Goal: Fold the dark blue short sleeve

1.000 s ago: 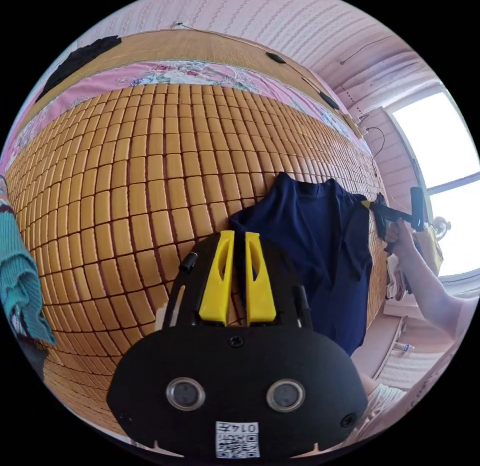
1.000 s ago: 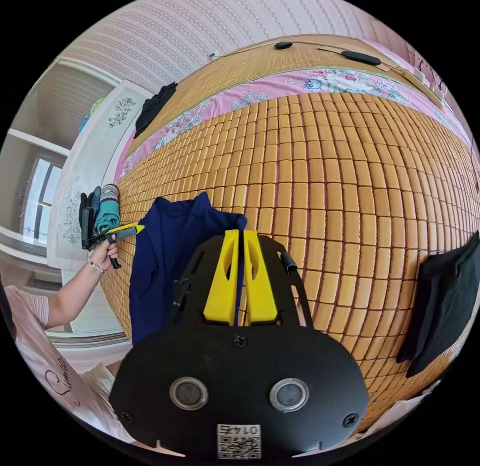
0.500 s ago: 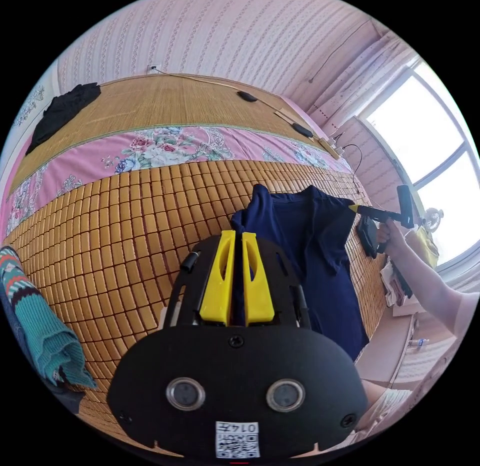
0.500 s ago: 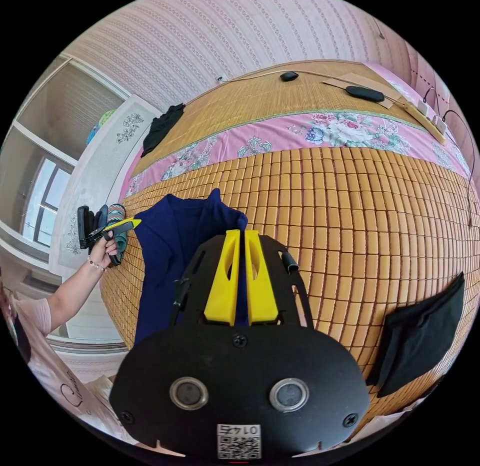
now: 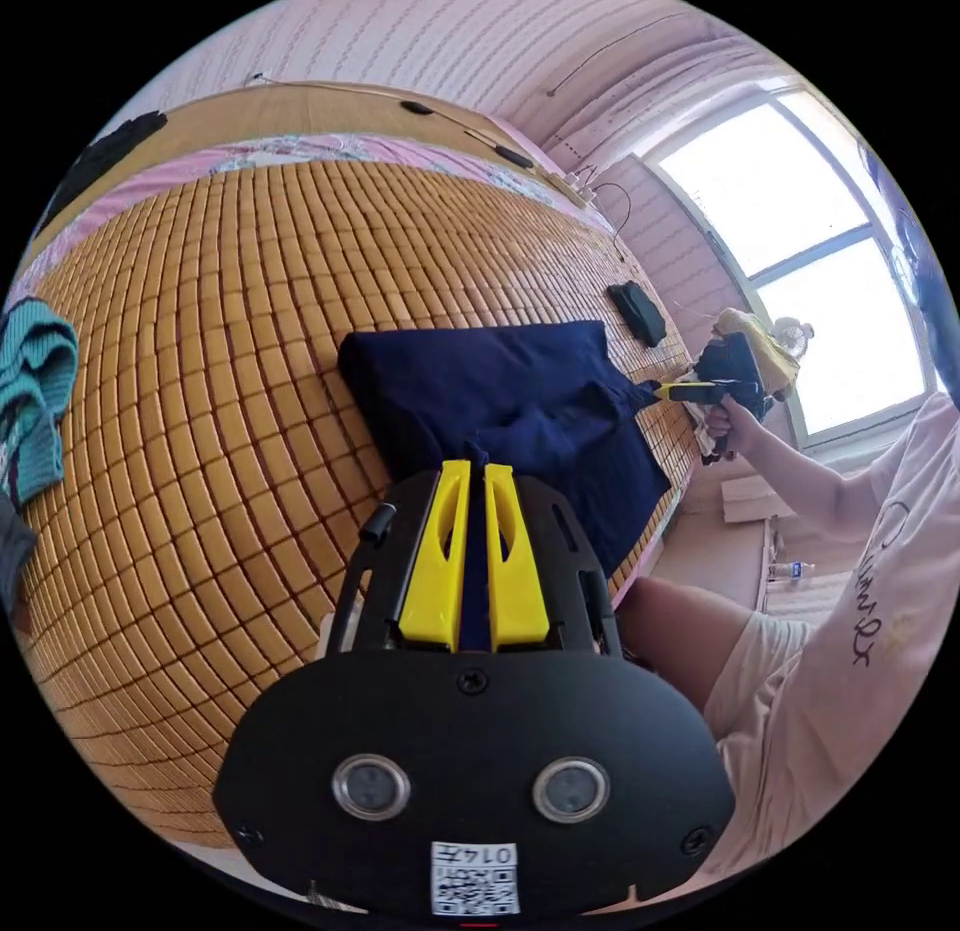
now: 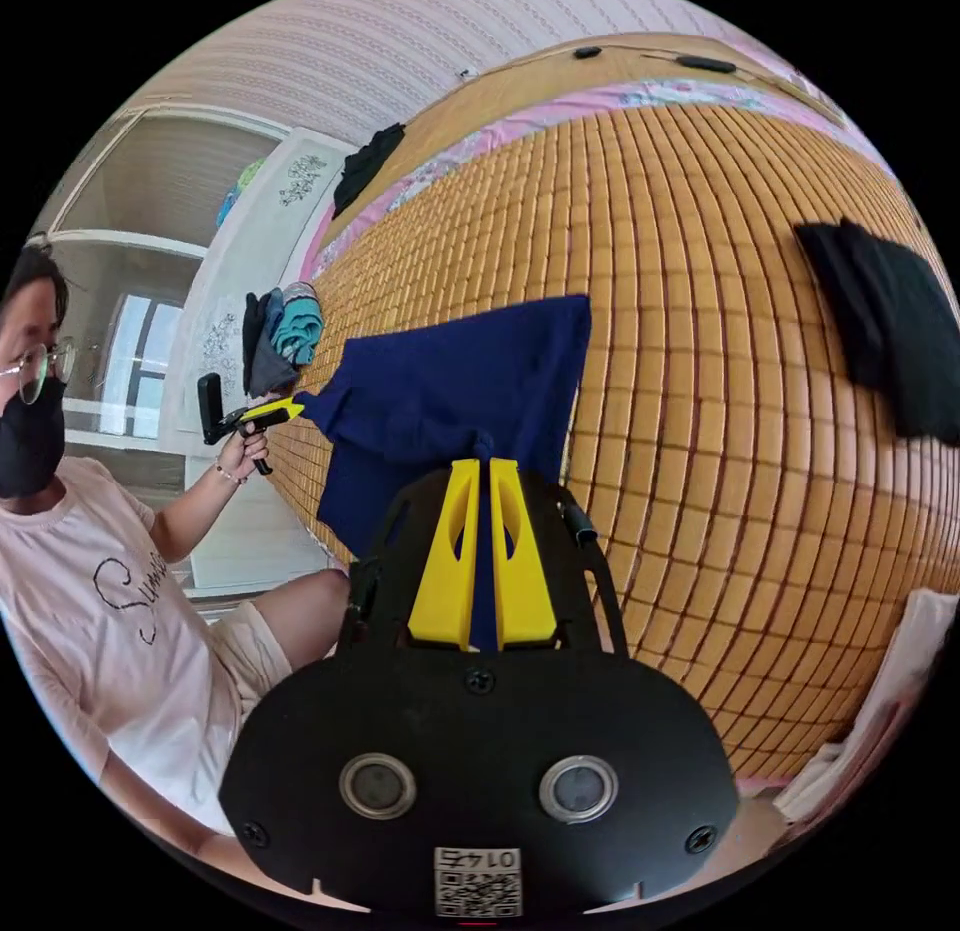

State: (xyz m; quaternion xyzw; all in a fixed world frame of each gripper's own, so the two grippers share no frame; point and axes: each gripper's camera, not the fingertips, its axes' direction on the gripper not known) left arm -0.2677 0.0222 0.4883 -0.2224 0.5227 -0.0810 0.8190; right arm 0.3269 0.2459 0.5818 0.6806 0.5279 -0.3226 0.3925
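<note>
though both clamped, window leftward

Left tongs, lower centre of the left gripper view, are closed on dark blue cloth; right tongs likewise, each held with an outstretched arm.

Right gripper jaws pinch the dark blue shirt — left gripper seemingly grips its far edge.

A bed covered by a tan bamboo-tile mat carries the folded dark blue short-sleeve shirt; a folded black garment lies well apart from it.
</note>
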